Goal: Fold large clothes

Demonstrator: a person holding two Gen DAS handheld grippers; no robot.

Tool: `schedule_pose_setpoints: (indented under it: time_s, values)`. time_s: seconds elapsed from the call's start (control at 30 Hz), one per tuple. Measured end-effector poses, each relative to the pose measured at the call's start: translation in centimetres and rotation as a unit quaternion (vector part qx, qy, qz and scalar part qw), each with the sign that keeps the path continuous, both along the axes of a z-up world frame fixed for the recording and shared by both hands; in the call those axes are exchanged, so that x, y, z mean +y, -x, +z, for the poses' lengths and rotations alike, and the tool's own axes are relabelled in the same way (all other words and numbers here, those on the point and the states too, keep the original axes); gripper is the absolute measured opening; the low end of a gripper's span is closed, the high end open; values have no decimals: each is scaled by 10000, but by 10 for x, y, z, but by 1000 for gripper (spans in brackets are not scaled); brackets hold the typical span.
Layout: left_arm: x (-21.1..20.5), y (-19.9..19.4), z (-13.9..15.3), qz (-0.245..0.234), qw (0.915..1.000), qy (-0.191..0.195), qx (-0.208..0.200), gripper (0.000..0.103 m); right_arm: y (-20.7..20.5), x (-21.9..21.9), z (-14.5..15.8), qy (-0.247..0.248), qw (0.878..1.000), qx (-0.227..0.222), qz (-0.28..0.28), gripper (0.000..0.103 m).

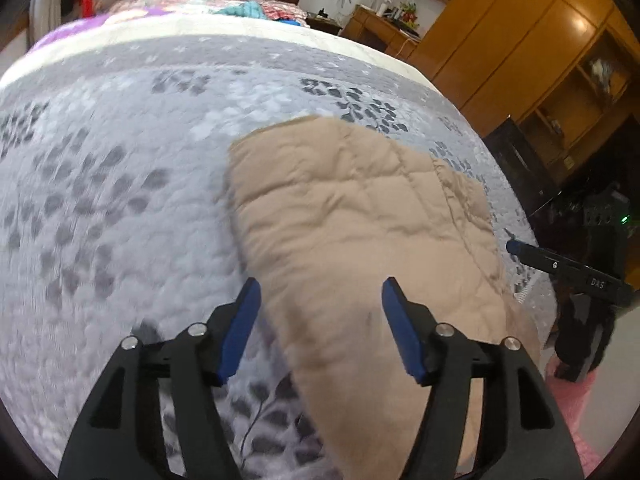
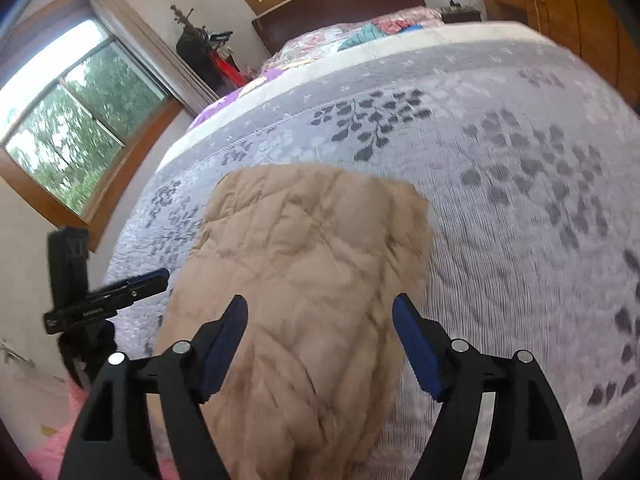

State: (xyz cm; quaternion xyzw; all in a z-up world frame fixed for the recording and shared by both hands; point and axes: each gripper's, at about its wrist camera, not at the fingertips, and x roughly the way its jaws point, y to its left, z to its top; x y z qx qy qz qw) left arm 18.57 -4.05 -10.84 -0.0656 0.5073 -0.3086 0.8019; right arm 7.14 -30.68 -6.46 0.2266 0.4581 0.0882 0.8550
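Note:
A beige quilted garment (image 1: 360,224) lies folded into a long strip on the grey leaf-patterned bedspread (image 1: 120,200); it also shows in the right wrist view (image 2: 304,248). My left gripper (image 1: 320,304) is open and empty, held above the garment's near left edge. My right gripper (image 2: 320,320) is open and empty, held above the garment's near end. The right gripper shows at the right edge of the left wrist view (image 1: 516,248), and the left gripper shows at the left of the right wrist view (image 2: 160,276).
The bedspread (image 2: 520,200) covers the near half of the bed. Colourful bedding (image 1: 224,8) lies by the dark headboard (image 2: 340,4). Wooden wardrobes (image 1: 520,40) stand to the right. A window (image 2: 68,128) is on the left. A pink sleeve (image 1: 572,400) is at the near edge.

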Motion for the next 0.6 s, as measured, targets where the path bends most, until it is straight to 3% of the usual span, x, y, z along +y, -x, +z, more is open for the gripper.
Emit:
schedule_pose_setpoints:
  time_s: [0.17,0.3,0.5,0.6]
  values:
    - [30,12,-21,-23,9960,750,495,71,19,-14,-23,-729,9973,121,-14,85]
    - [34,22,-30,-184,9898,1268,617,78,30,-20,-44,-1280,9917,147,-53,90]
    - [22,26,-51,-297,9857,1420,862,81,29,-24,-72,-1907,9813,258,-78,91]
    - [15,24,-61,-437,9777,1729,1109,83,23,-23,-82,-2044,9784,316,-35,93]
